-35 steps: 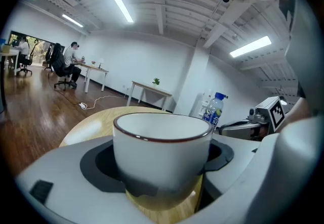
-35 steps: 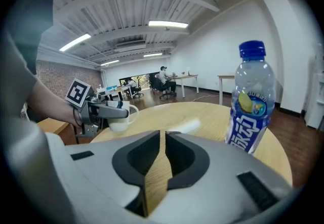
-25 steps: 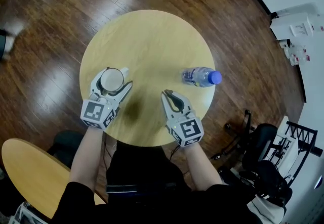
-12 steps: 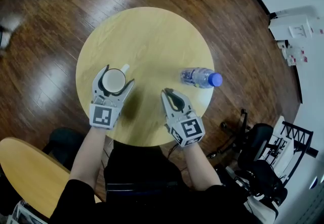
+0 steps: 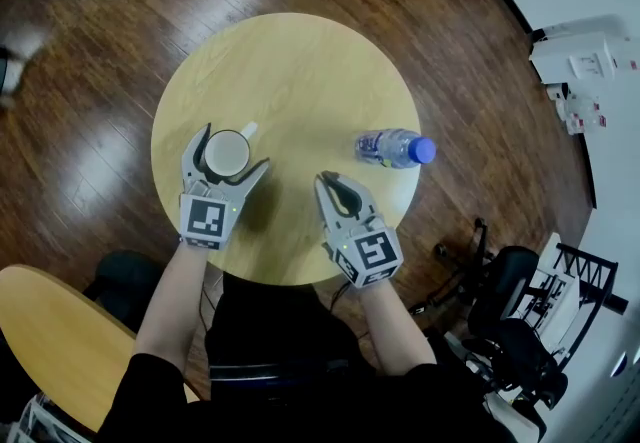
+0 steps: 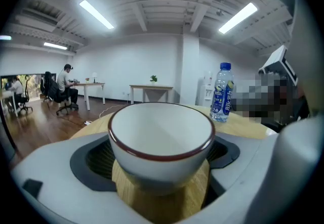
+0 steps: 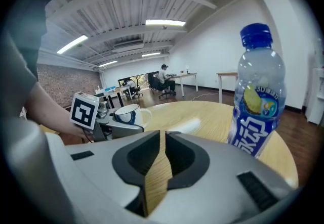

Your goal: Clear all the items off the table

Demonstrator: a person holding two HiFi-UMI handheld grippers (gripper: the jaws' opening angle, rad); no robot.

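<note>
The left hand-held gripper [image 5: 236, 151] has rolled a little since the earlier frame, so its marker cube now faces up more squarely, and its jaws have just been opening to their widest. Between them a white mug [image 6: 161, 134] with a dark red rim stands upright on the round wooden table [image 5: 300, 61], near the person's edge. The pads flank the mug on both sides and do not seem to press on it, so it is framed rather than held.

Just to the right, the right hand-held gripper [image 5: 330, 181] rests low at the near edge with its jaws almost together and nothing in them – only a sliver of tabletop shows through the gap. It sits where it was.

Farther out, toward the table's right rim, a clear water bottle [image 5: 395, 148] with a blue cap stands untouched in the same spot.

The step in hand looks like the first pick – the mug. The next move probably calls for closing the left jaws evenly on the mug's wall, then lifting it level off the table. The bottle is left for afterwards.
</note>
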